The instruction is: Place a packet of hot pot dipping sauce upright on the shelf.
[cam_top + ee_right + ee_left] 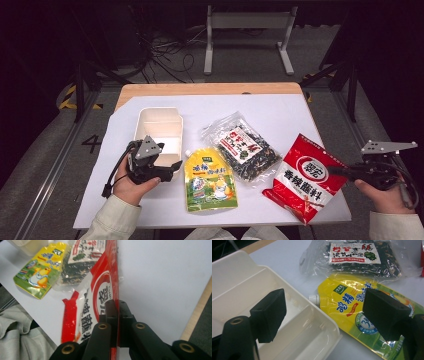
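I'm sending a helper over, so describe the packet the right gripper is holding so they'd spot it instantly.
On the white table sheet, look to the right edge. The red packet lies there, pinched by the right gripper; unlike the yellow pouch and clear bag, it's red and white.

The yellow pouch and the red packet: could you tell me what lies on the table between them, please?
In the high view, the clear bag of dark dried food lies between the yellow pouch and the red packet, which the right gripper grips.

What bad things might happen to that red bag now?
The right tool pinches only the thin edge of the red bag, so it might slip out or tear. The bag's far end hangs close to the clear seaweed bag and could drag it along.
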`<state>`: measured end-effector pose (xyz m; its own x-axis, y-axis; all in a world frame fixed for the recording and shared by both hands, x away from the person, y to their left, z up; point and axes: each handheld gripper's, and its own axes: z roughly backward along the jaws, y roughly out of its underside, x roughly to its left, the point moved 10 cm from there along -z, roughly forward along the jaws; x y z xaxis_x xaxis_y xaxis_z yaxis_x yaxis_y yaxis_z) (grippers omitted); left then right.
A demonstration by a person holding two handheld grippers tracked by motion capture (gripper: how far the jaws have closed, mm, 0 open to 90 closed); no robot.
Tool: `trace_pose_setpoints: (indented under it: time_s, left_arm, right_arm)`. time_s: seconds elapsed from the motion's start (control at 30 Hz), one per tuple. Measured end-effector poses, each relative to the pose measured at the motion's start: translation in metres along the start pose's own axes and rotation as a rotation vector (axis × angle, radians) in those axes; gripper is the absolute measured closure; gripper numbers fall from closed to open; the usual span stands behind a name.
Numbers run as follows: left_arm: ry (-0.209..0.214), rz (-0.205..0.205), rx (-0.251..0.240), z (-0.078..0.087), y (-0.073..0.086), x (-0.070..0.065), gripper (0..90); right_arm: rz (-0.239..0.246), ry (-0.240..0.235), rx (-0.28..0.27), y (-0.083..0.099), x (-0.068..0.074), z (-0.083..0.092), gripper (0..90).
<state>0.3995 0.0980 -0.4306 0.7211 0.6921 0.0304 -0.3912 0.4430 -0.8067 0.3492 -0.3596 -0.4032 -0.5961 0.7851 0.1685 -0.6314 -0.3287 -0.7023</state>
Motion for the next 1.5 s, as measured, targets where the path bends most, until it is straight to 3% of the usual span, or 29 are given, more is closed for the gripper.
trace_pose_setpoints:
  time_s: [0.17,0.37,0.5,0.73,0.93,1.13,1.5]
  left_arm:
    - [0.012,-0.001,0.007,-0.002,0.001,-0.003,19.9]
    - [0.036,-0.010,-0.001,-0.005,-0.001,-0.011,19.6]
    - [0.056,-0.007,-0.013,-0.005,-0.003,-0.015,20.4]
    - [0.094,0.004,-0.025,-0.006,-0.005,-0.021,22.3]
    - [0.121,-0.027,-0.027,-0.009,-0.008,-0.033,26.8]
    - [0.208,-0.042,-0.066,-0.015,-0.016,-0.054,31.3]
    - [0.278,-0.063,-0.079,-0.039,-0.022,-0.085,36.7]
  right_arm:
    - [0.060,0.001,-0.052,-0.013,0.015,0.010,89.0]
    - [0.162,-0.057,-0.115,-0.028,0.045,0.020,89.1]
    - [0.206,-0.078,-0.130,-0.034,0.060,0.023,89.1]
    - [0.240,-0.067,-0.161,-0.043,0.069,0.029,89.1]
    - [0.285,-0.081,-0.193,-0.054,0.083,0.032,89.2]
    - [0.312,-0.103,-0.218,-0.067,0.096,0.028,89.2]
    - [0.339,-0.145,-0.229,-0.080,0.112,0.017,89.2]
